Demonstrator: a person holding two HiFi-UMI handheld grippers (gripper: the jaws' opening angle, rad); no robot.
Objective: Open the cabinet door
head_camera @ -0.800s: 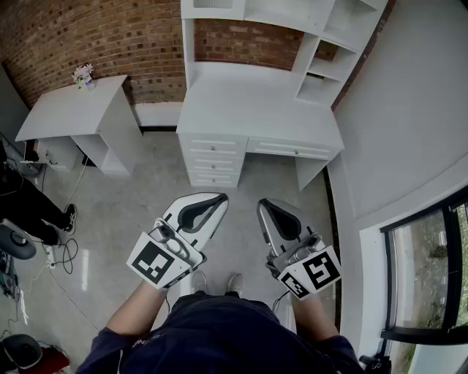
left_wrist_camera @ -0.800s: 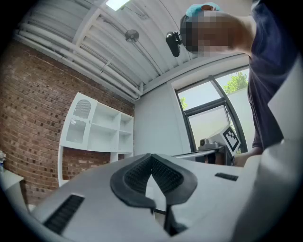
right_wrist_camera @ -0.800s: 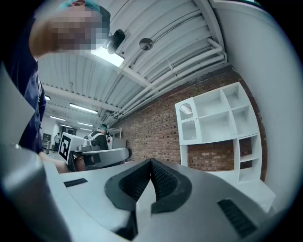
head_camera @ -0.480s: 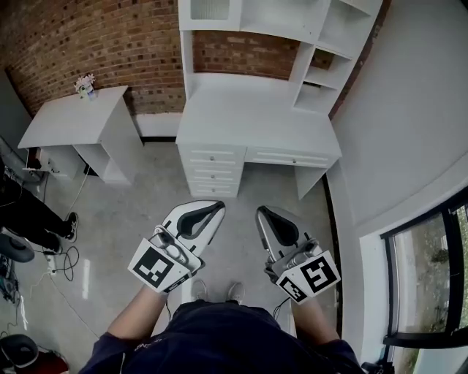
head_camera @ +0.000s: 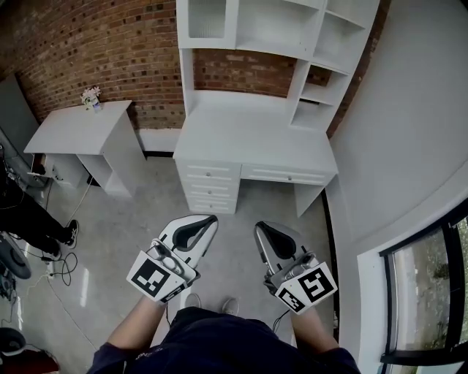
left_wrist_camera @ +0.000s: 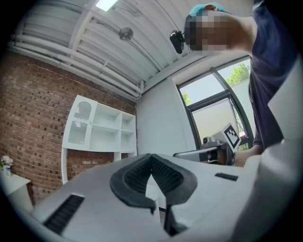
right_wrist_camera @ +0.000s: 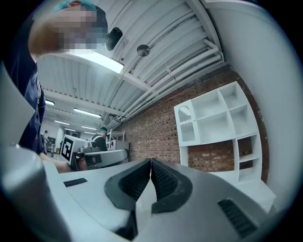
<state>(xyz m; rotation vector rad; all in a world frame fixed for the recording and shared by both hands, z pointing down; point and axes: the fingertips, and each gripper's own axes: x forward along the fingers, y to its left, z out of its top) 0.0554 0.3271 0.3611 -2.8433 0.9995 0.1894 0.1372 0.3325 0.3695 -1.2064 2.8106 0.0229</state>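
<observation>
Far left, at nine o'clock in the head view: a person's legs [head_camera: 29,217] and loose cables [head_camera: 64,256] on the floor [head_camera: 139,204].

At ten o'clock, a small white surface [head_camera: 69,128] stands against the brick wall [head_camera: 110,51]. It carries a flower pot [head_camera: 91,98] at its rear corner.

The left hand-held gripper [head_camera: 210,219] is held low at seven o'clock, over the floor. Its jaws are pressed together with nothing between them, as its own view confirms. It is well apart from all furniture.

The cabinet door [head_camera: 208,20] is at twelve o'clock. It fronts the top-left compartment of the white shelf unit [head_camera: 314,95], above the main surface [head_camera: 248,124] and the drawers [head_camera: 208,182]. The door has a perforated panel. It appears shut flush with its frame, though the steep angle at the picture's edge leaves that uncertain. Neither tool touches it.

The right hand-held gripper [head_camera: 260,226] sits at five o'clock, beside the left one. Its jaws are likewise pressed together and empty.

At four o'clock, a dark-framed window [head_camera: 424,292] runs along the right wall.
</observation>
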